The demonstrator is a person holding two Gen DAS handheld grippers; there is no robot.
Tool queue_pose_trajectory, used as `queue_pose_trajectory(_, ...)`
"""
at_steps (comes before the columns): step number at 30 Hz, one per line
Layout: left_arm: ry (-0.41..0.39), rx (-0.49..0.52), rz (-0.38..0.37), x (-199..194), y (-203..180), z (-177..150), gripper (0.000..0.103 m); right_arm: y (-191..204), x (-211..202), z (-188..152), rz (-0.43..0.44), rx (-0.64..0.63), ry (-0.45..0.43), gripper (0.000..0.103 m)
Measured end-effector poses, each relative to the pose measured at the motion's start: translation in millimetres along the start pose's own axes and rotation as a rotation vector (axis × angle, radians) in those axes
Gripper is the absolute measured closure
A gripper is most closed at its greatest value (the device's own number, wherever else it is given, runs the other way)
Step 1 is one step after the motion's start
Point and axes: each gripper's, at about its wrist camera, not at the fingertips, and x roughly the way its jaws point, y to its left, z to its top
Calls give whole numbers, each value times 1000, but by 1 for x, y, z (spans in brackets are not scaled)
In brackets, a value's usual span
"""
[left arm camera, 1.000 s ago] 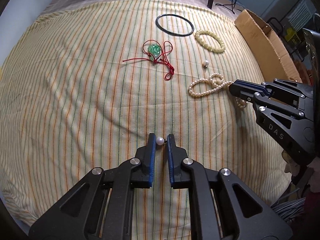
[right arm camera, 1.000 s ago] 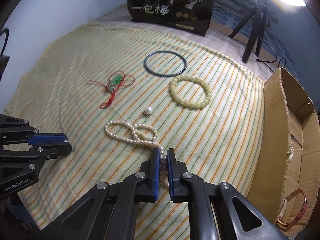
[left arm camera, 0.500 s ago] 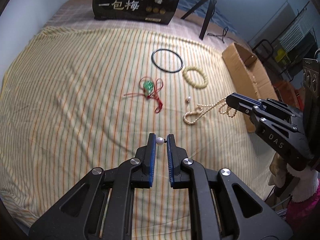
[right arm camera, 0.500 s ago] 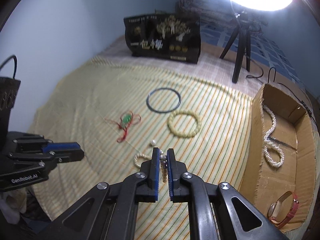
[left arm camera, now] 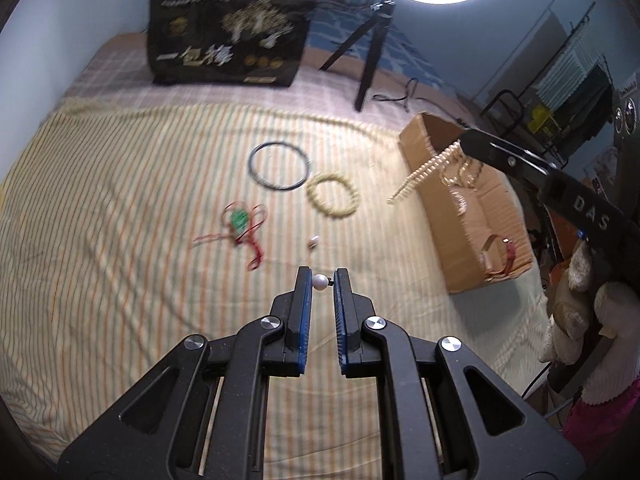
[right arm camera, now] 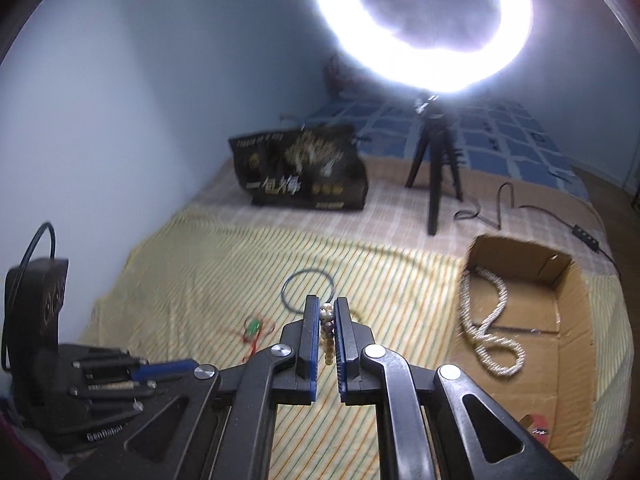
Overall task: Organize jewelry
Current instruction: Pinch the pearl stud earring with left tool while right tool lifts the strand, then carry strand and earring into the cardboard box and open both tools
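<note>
My left gripper (left arm camera: pixel 320 280) is shut on a small pearl earring (left arm camera: pixel 319 281), held above the striped cloth (left arm camera: pixel 120 240). My right gripper (right arm camera: pixel 325 316) is shut on a pearl necklace (right arm camera: pixel 327 332); in the left wrist view the necklace (left arm camera: pixel 416 176) hangs from it in the air beside the cardboard box (left arm camera: pixel 472 248). On the cloth lie a dark bangle (left arm camera: pixel 279 165), a pale bead bracelet (left arm camera: pixel 332 196), a red-cord green pendant (left arm camera: pixel 240 220) and a second pearl earring (left arm camera: pixel 313 242). The box (right arm camera: pixel 568 312) holds another pearl necklace (right arm camera: pixel 486 320) and a red watch (left arm camera: pixel 498 254).
A black gift bag (left arm camera: pixel 228 48) stands at the far edge of the bed. A ring light on a tripod (left arm camera: pixel 370 48) stands behind the cloth, with its cable (right arm camera: pixel 520 204) trailing right. Furniture and a soft toy (left arm camera: pixel 588 316) lie off the bed's right side.
Both grippers rose. My right gripper lifted the pearl necklace fully off the cloth and carried it right, toward the box. My left gripper still holds the earring.
</note>
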Motion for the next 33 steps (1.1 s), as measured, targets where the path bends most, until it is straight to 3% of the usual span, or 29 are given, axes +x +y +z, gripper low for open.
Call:
queue_pose_trajectory(14, -20, 78, -94, 17, -79, 23, 94, -84, -35, 15, -153, 106, -87, 99)
queue_pose_trajectory(33, 44, 142, -161, 73, -155, 20, 94, -168, -39, -1, -284, 230, -64, 99)
